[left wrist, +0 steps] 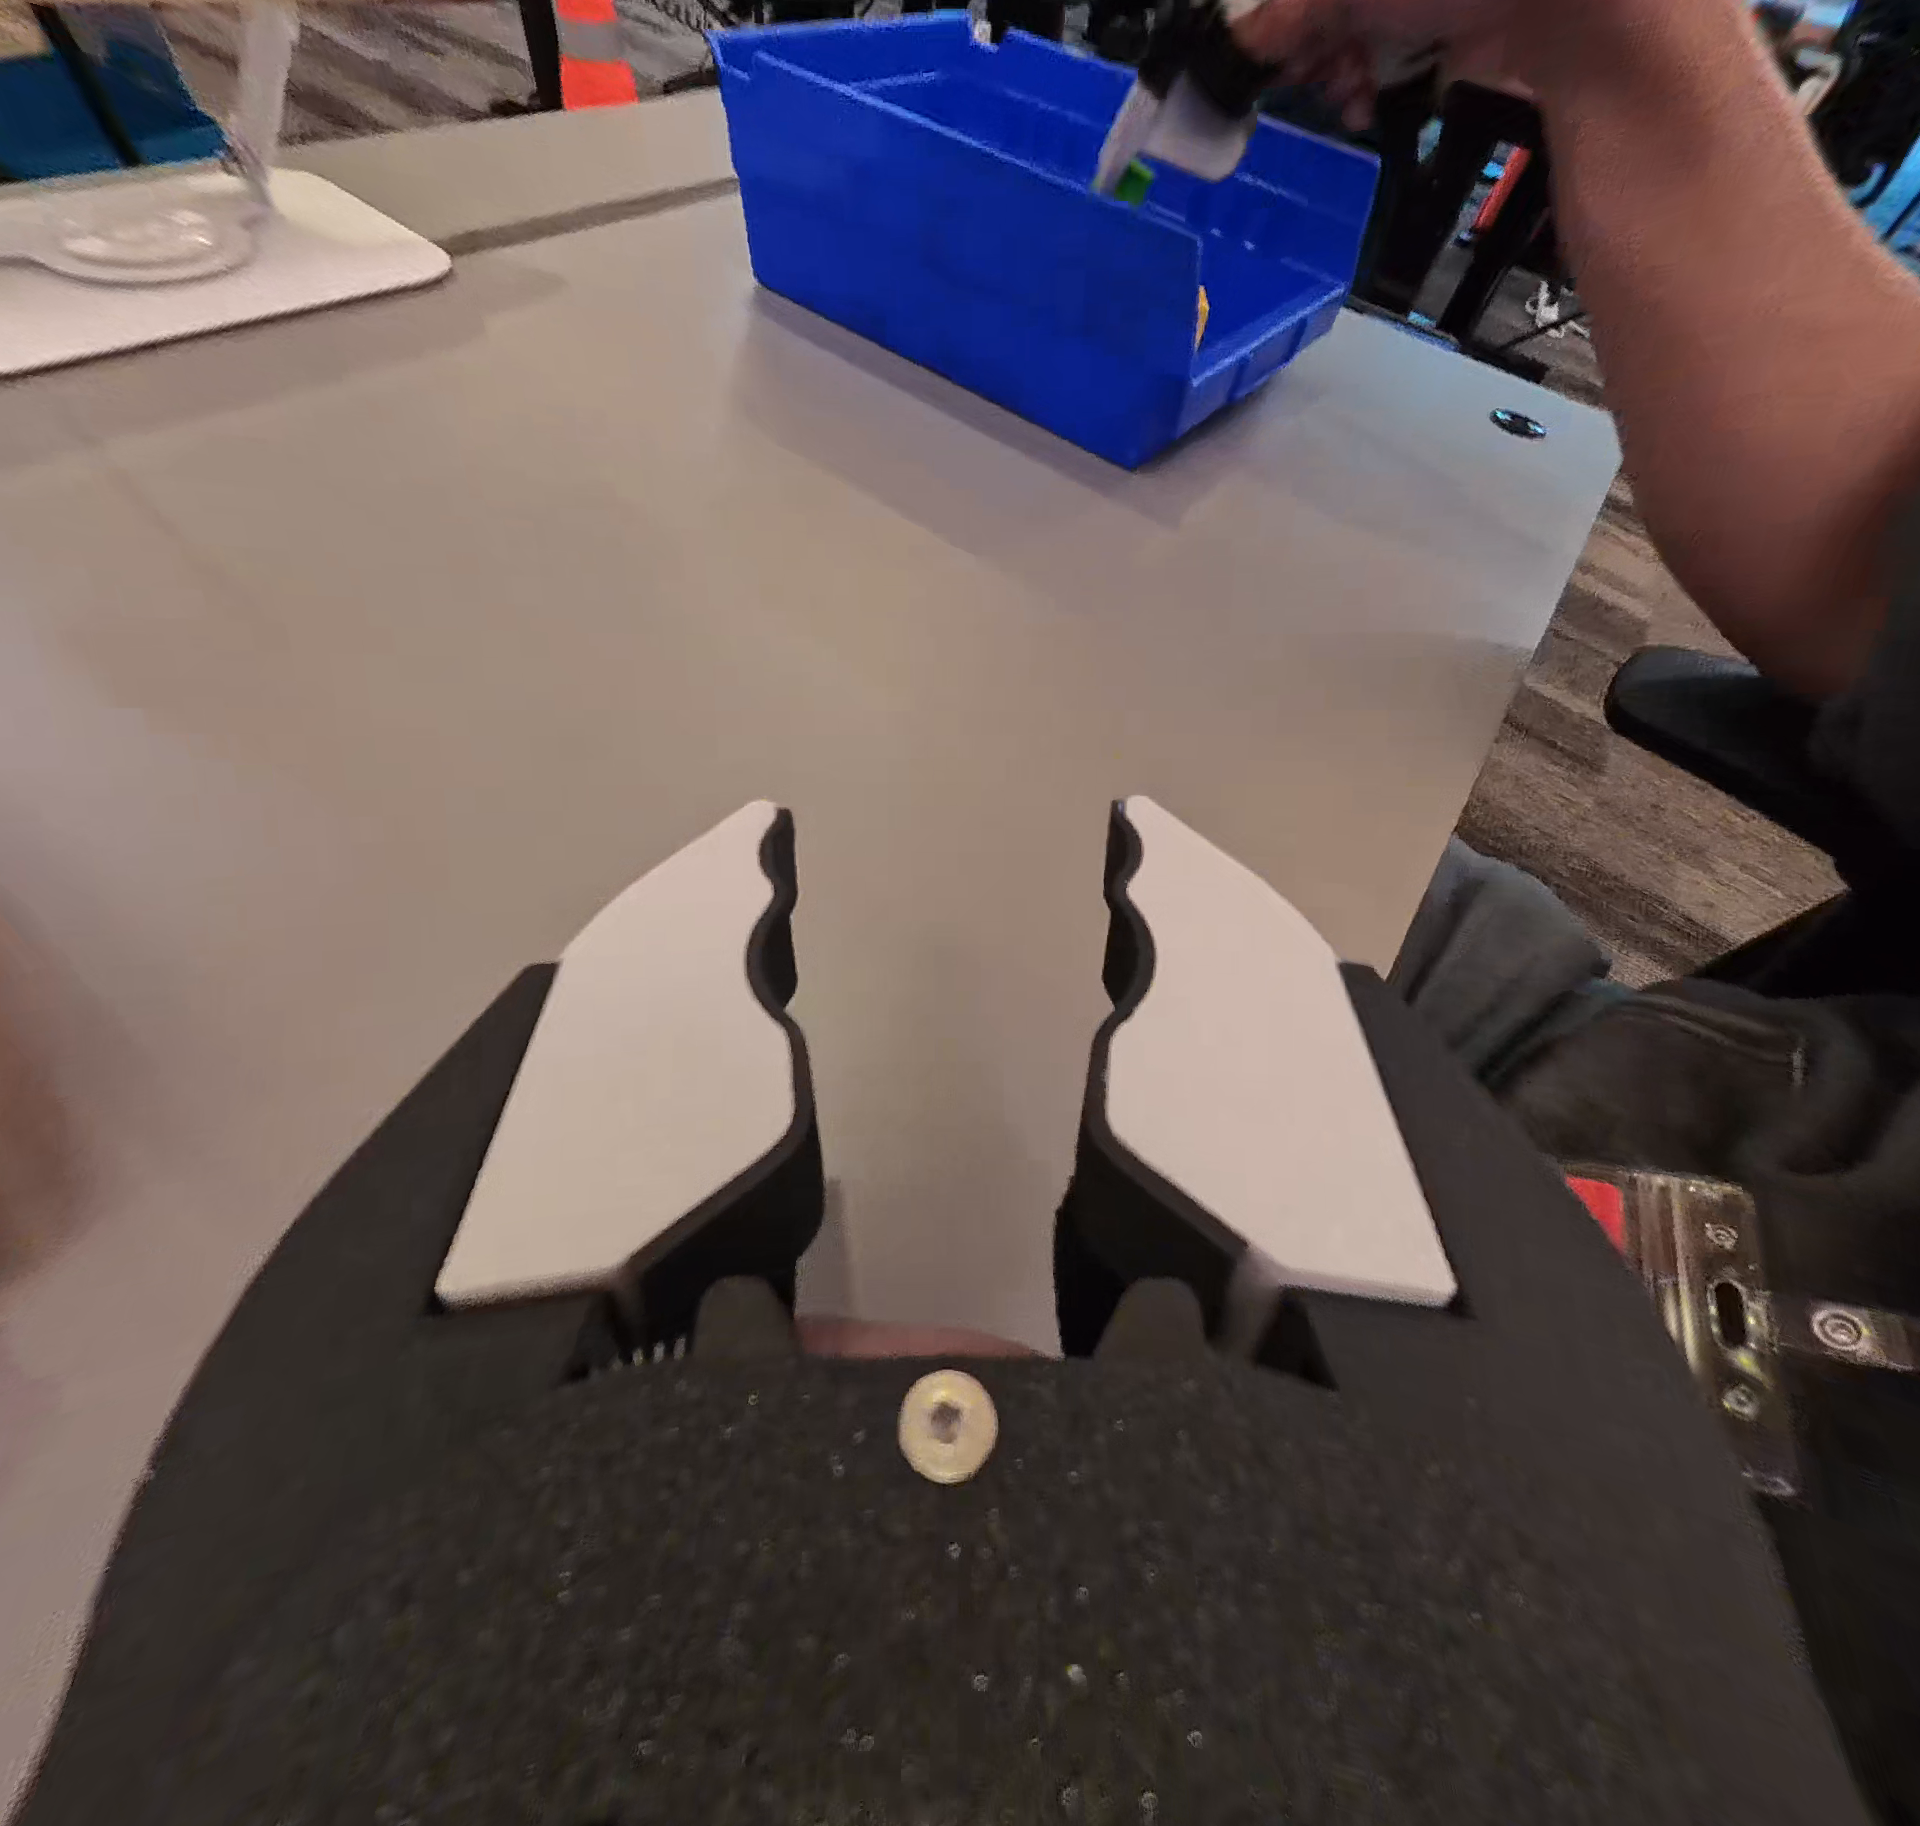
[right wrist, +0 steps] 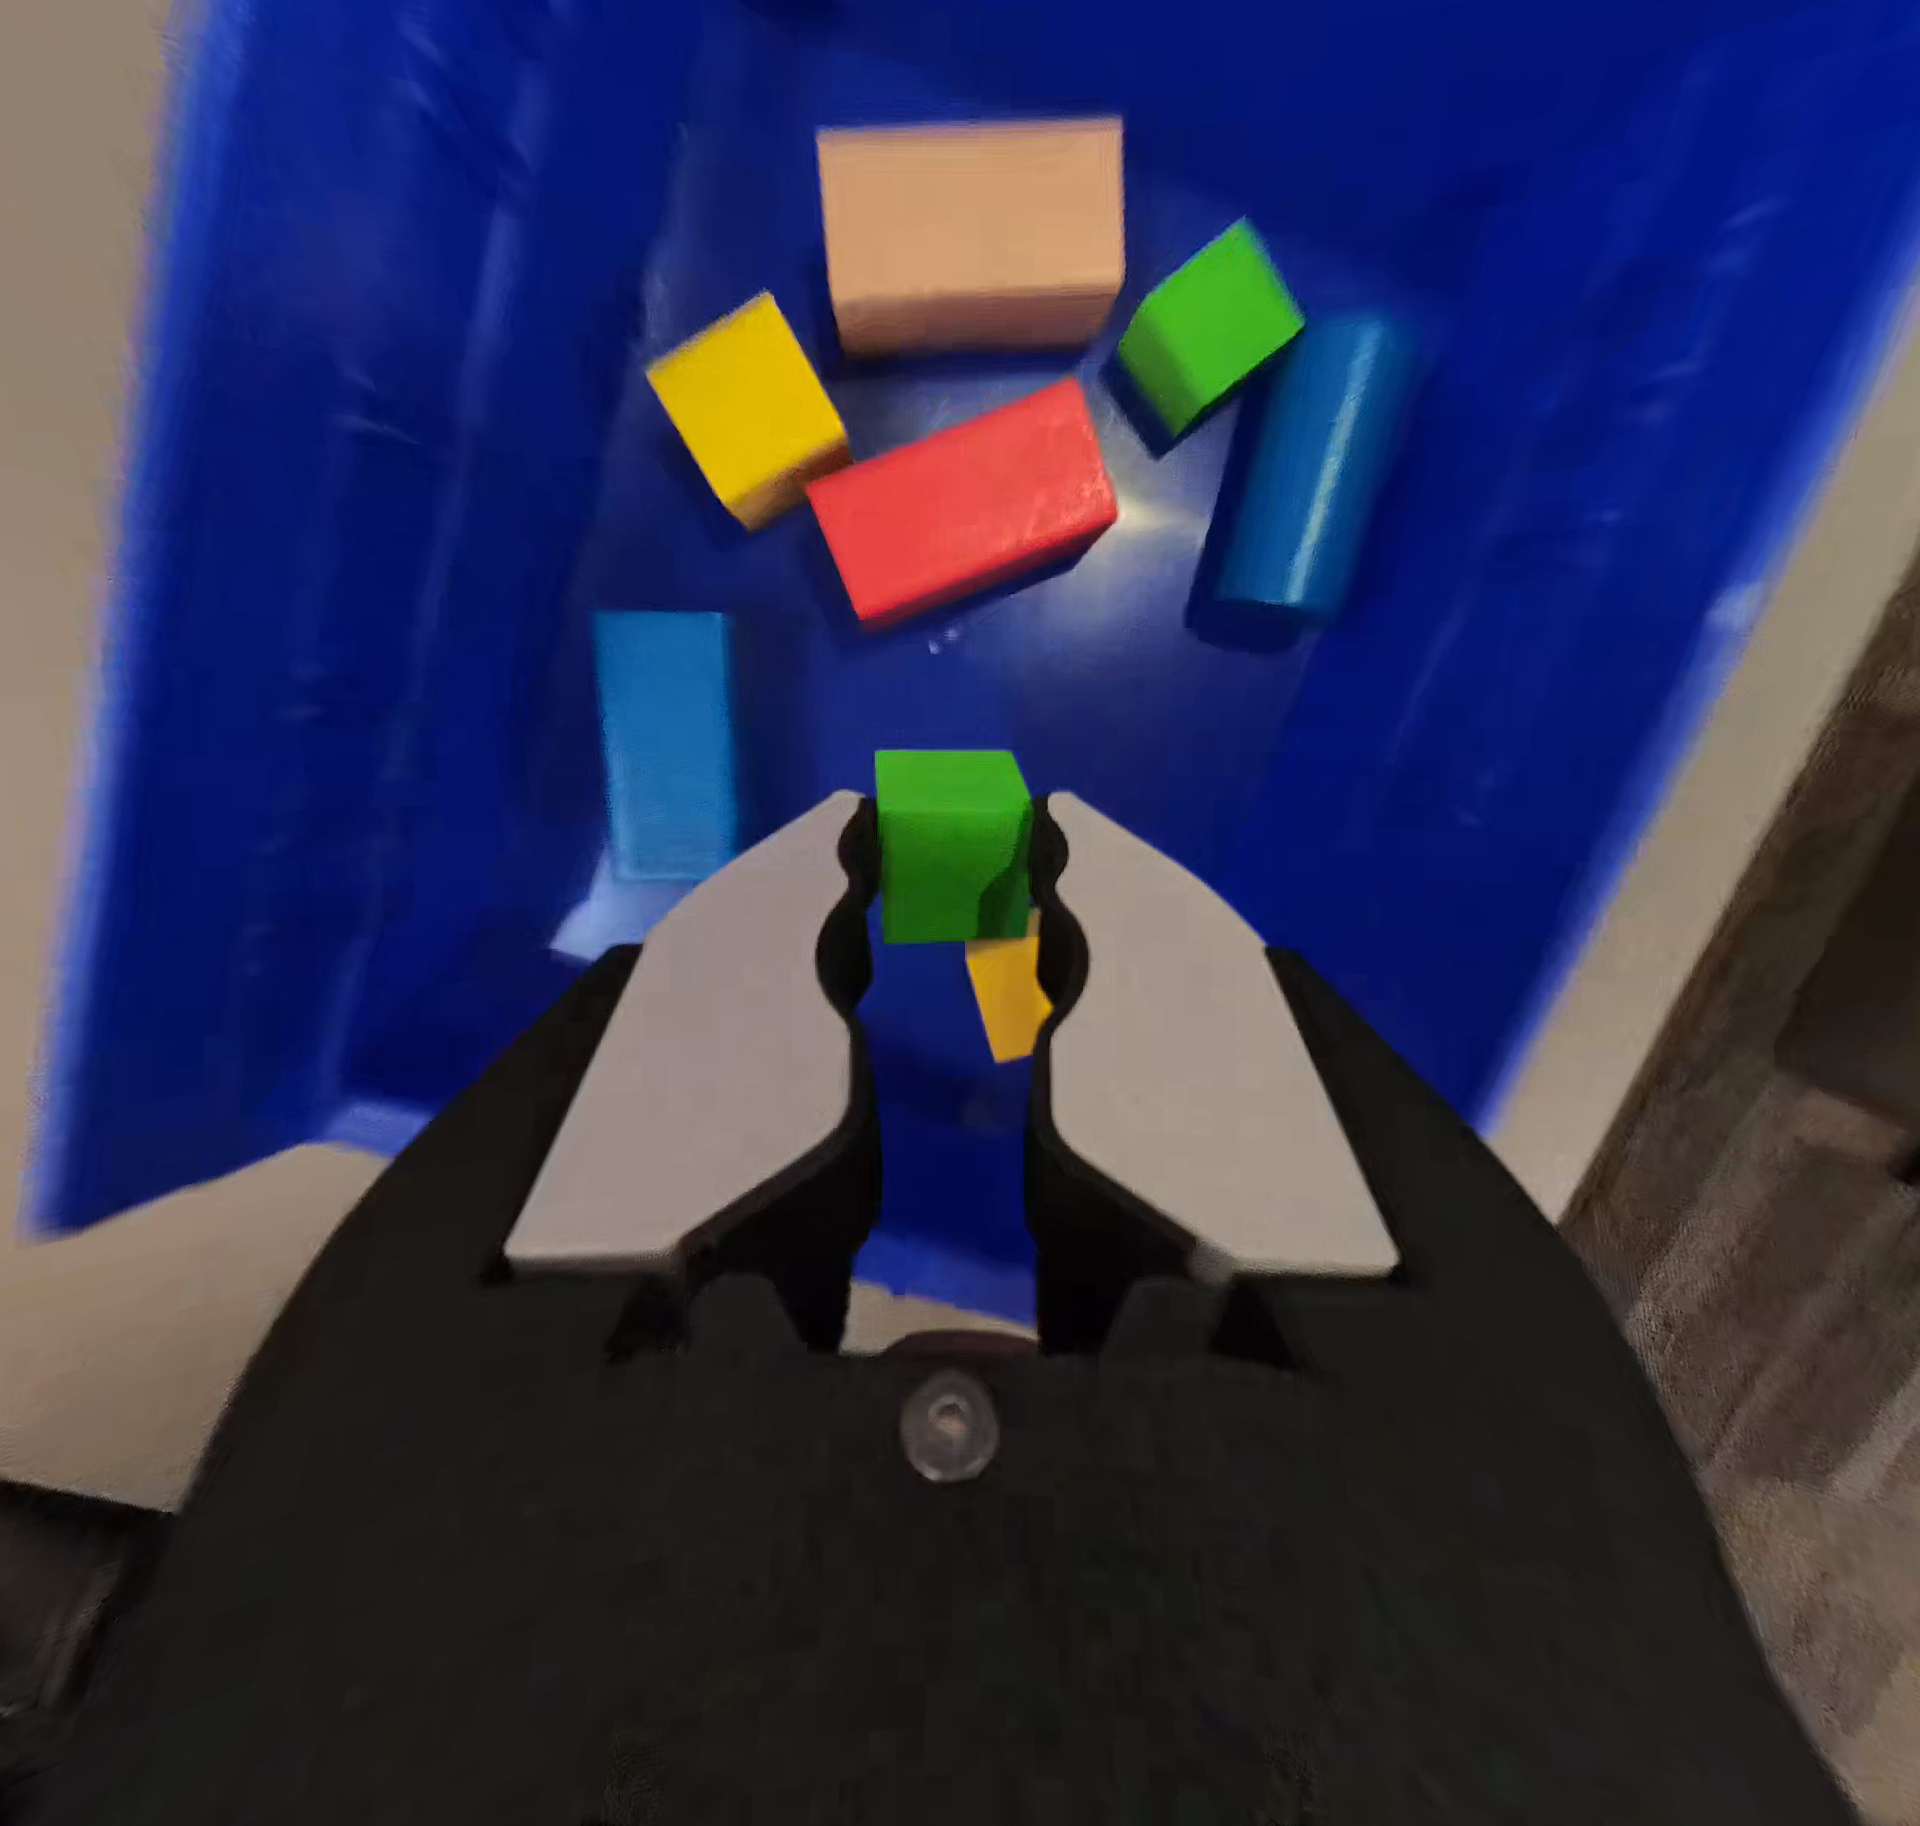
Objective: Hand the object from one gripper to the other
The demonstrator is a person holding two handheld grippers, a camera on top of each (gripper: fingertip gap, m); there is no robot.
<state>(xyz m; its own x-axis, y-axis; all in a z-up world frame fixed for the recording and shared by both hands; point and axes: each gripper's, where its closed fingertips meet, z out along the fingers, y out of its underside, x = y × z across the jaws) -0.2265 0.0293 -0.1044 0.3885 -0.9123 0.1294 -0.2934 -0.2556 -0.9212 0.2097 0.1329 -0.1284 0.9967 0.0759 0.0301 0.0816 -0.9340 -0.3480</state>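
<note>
right gripper angled down over blue bin, jaws grasping green block; left gripper level, short of the bin, jaws released.

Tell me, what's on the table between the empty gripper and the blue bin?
Nothing. In the left wrist view, only bare grey table stretches from the open left gripper to the blue bin.

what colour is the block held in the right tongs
Green block, clearest in the right wrist view.
</note>
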